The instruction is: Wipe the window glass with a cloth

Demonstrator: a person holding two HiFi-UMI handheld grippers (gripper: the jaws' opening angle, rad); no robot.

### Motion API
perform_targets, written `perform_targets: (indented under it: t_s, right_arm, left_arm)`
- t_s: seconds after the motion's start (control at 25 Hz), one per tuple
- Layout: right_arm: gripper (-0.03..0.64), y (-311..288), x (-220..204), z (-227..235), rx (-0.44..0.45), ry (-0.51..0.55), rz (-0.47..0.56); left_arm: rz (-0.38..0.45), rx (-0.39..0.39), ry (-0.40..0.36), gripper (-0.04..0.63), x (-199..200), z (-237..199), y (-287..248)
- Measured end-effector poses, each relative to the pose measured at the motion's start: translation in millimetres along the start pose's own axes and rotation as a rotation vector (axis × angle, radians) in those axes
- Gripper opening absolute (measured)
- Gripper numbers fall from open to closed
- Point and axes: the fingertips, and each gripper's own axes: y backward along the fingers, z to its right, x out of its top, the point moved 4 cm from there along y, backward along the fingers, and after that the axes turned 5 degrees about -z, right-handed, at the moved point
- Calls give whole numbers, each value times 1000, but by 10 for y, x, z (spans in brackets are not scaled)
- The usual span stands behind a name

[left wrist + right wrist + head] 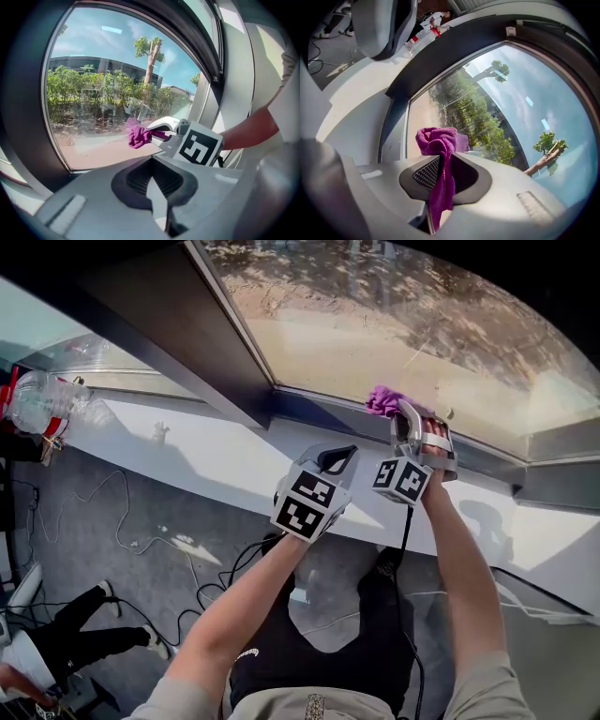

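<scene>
The window glass (394,324) rises above a white sill (187,451). My right gripper (412,423) is shut on a bunched purple cloth (384,401), whose front end rests against the bottom edge of the pane. In the right gripper view the cloth (437,140) hangs down between the jaws of the right gripper (440,164), close to the glass (497,108). My left gripper (339,457) hovers over the sill just left of the right one, shut and empty. The left gripper view looks past the left gripper (152,180) at the cloth (138,136) and the right gripper (161,130).
A dark window frame post (187,324) runs diagonally left of the pane. A clear plastic bottle (42,399) lies on the sill at far left. Cables (141,540) trail over the grey floor below. Another person's leg (56,643) shows at lower left.
</scene>
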Motion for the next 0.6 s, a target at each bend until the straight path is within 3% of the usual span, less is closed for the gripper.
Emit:
perform_targets:
  t_s: [0.28,0.6]
  right_arm:
    - [84,550,376,952,-84,-49,86]
    - [84,1041,711,1887,-186,-120,157]
  left_arm:
    - [24,4,-50,0,517,97,316]
    - [21,5,-89,0,837,202,535]
